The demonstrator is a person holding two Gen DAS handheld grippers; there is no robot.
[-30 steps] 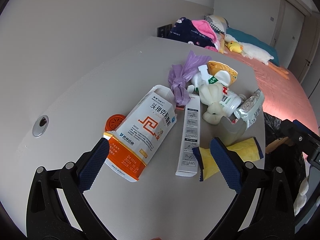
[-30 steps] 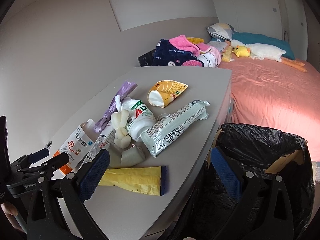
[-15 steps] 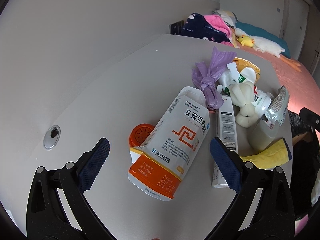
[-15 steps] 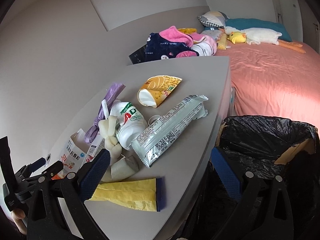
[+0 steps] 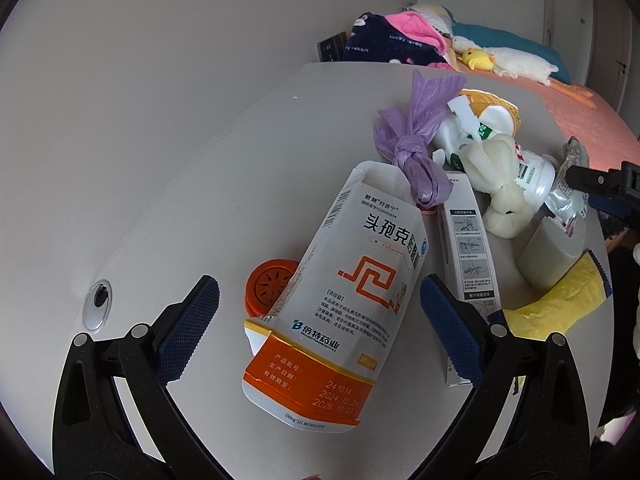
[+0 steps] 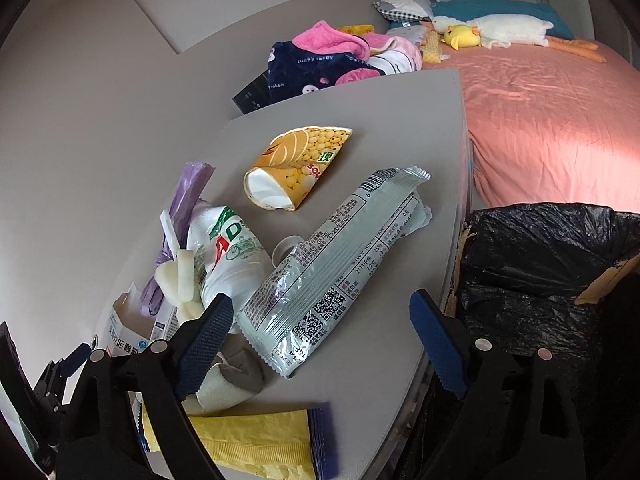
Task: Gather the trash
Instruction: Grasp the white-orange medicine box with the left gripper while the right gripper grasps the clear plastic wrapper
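both grippers hang open, left gripper straddling the medicine box, right gripper just narrowing around the silver wrapper, neither squeezing yet. pickup step, i judge; next, close and carry to the black bin bag.

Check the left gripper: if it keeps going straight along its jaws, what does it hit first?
Most likely the flattened medicine box. It lies on the table centred between the open jaws of the left gripper, with nothing visible in front of it. Depth is unclear, so how far off contact is I cannot say.

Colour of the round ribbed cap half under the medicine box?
Orange: the round ribbed plastic cap peeks from under the white-and-orange medicine box, clearest in the left wrist view.
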